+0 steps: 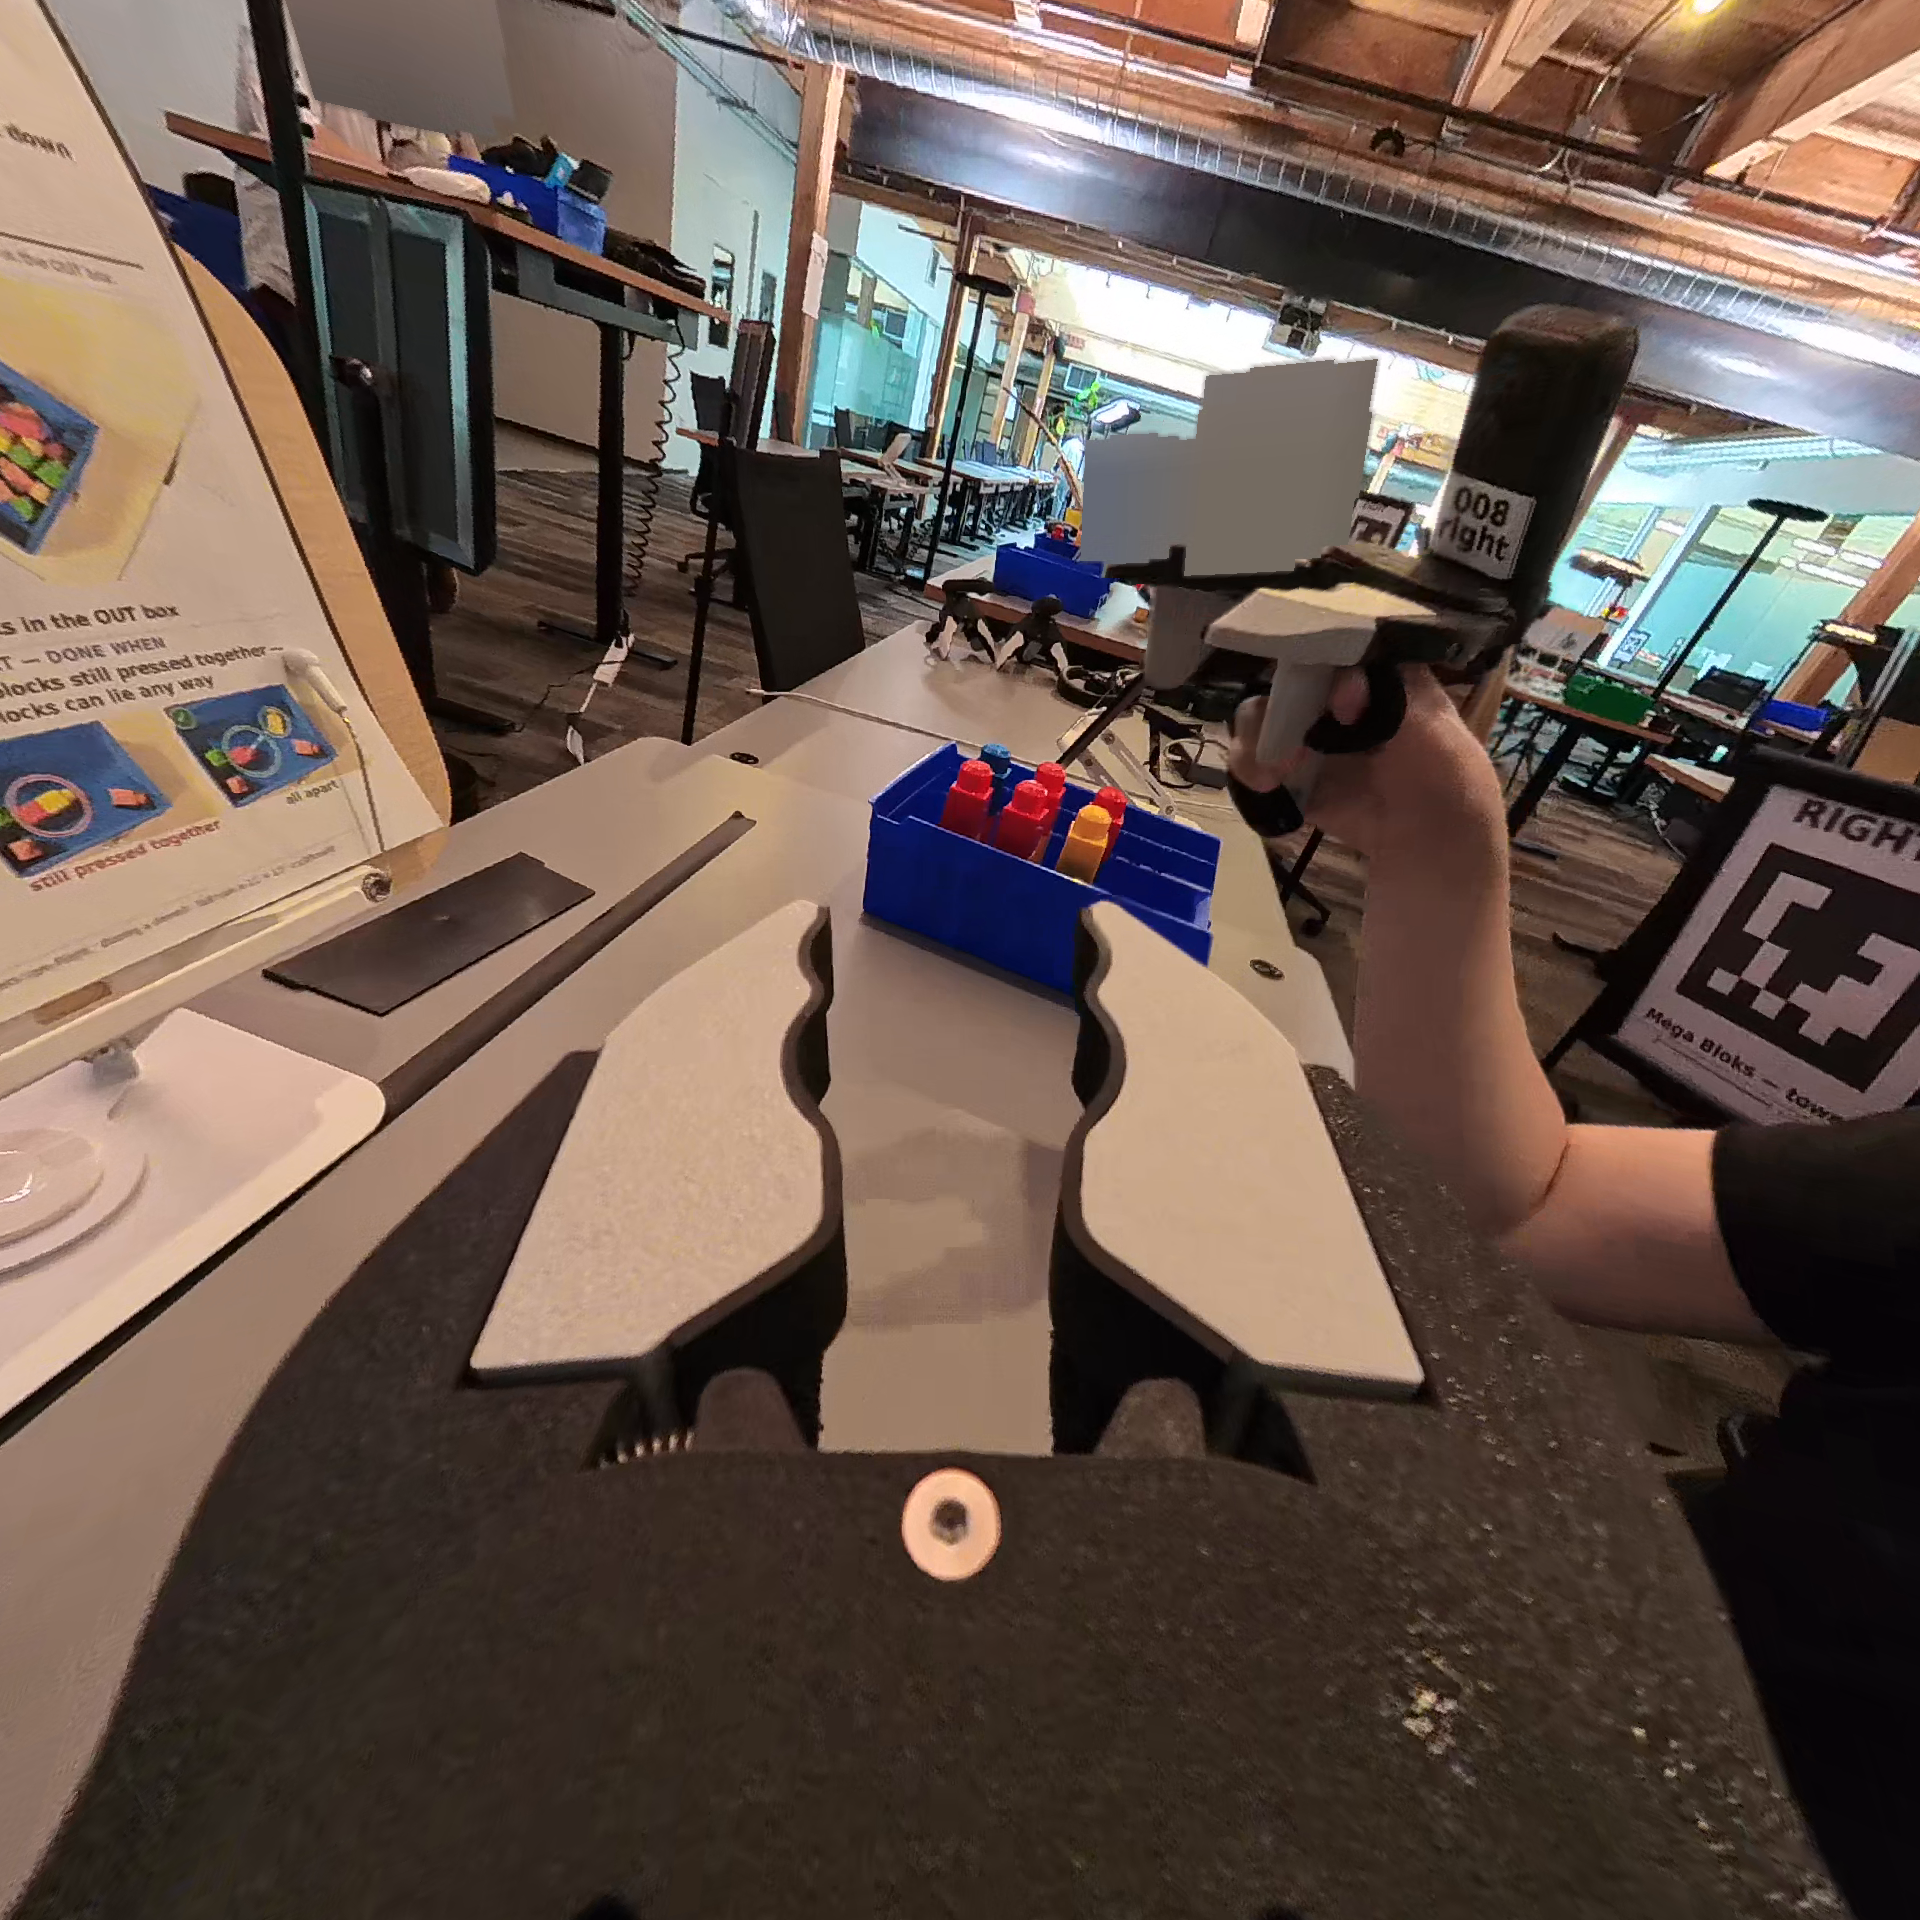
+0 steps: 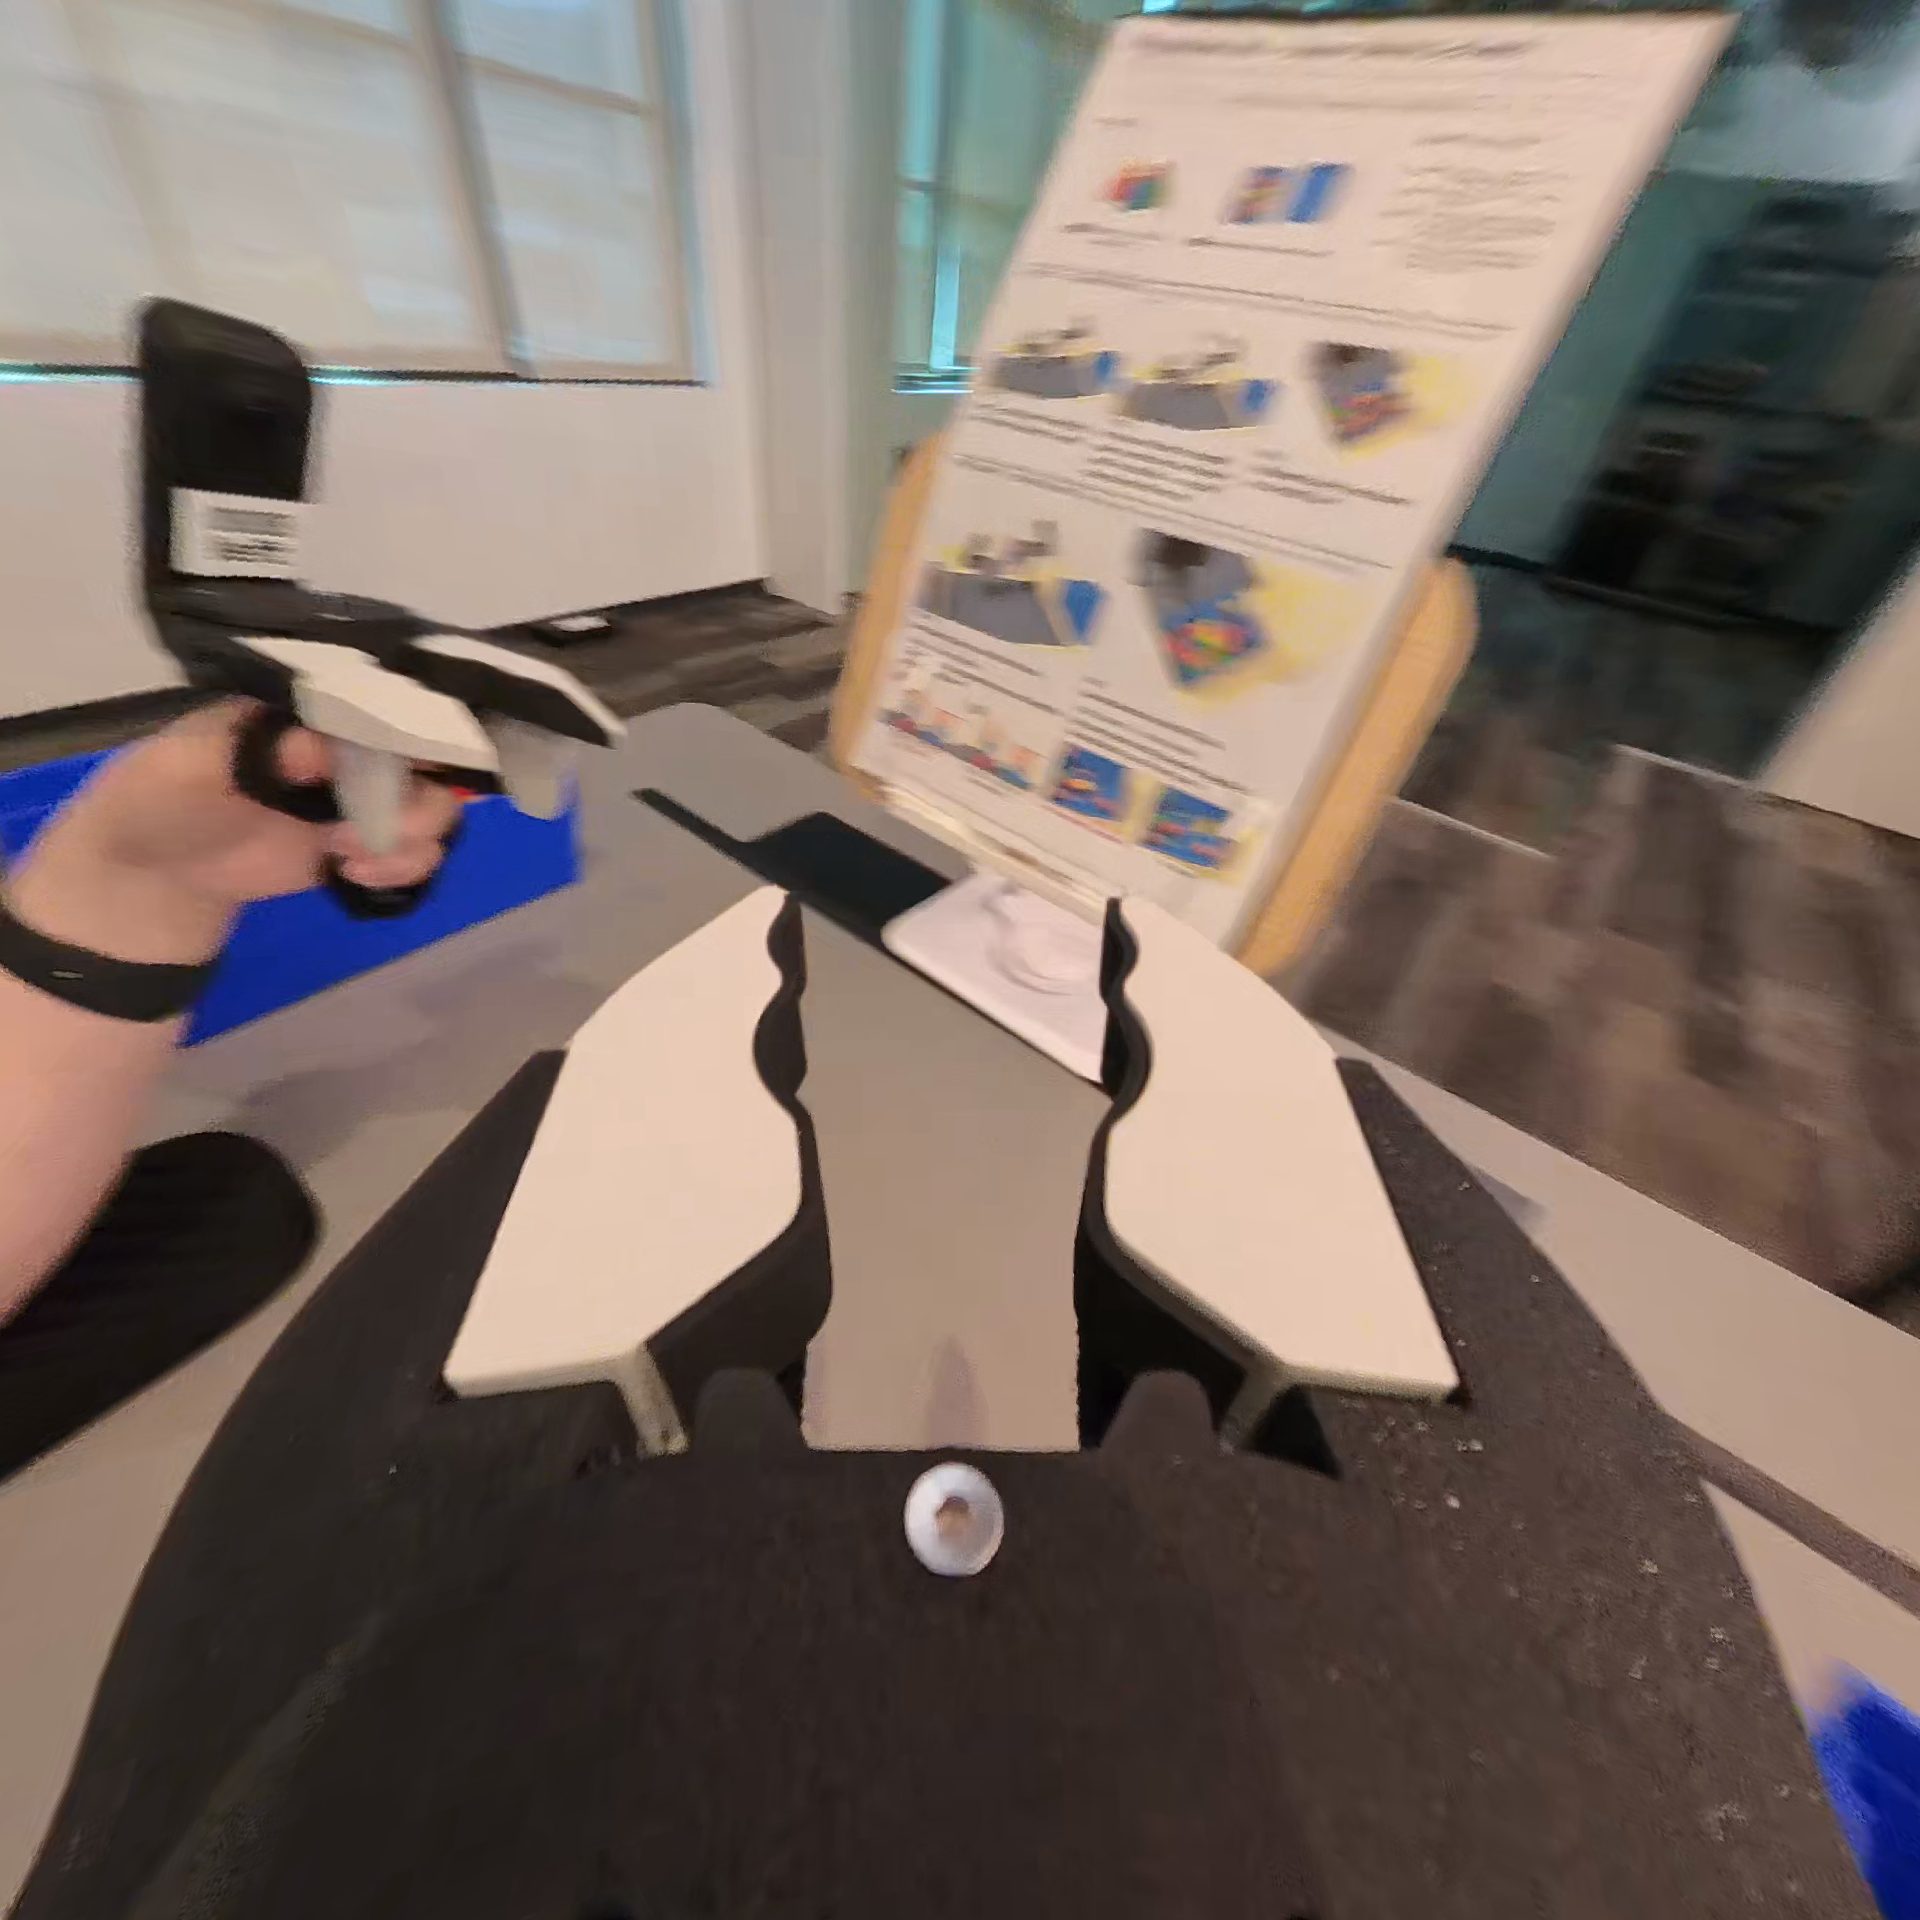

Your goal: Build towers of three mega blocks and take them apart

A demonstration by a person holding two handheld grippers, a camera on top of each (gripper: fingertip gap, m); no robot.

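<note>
Both the left gripper (image 1: 951, 935) and the right gripper (image 2: 951, 925) hovered above the grey table (image 1: 935, 1195) with pale fingers (image 1: 686, 1132) spread, gripping nothing.

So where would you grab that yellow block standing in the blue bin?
Probably by the upper part of the yellow block, coming from above. It stands upright in the blue bin with its top above the rim, the wall hides its base, and red blocks stand close beside it, so a side approach looks crowded.

instruction board (image 1: 156, 582) on white stand, left of table | black flat plate (image 1: 431, 930) beside it | marker sign (image 1: 1797, 956) right | desks, chairs behind
</note>
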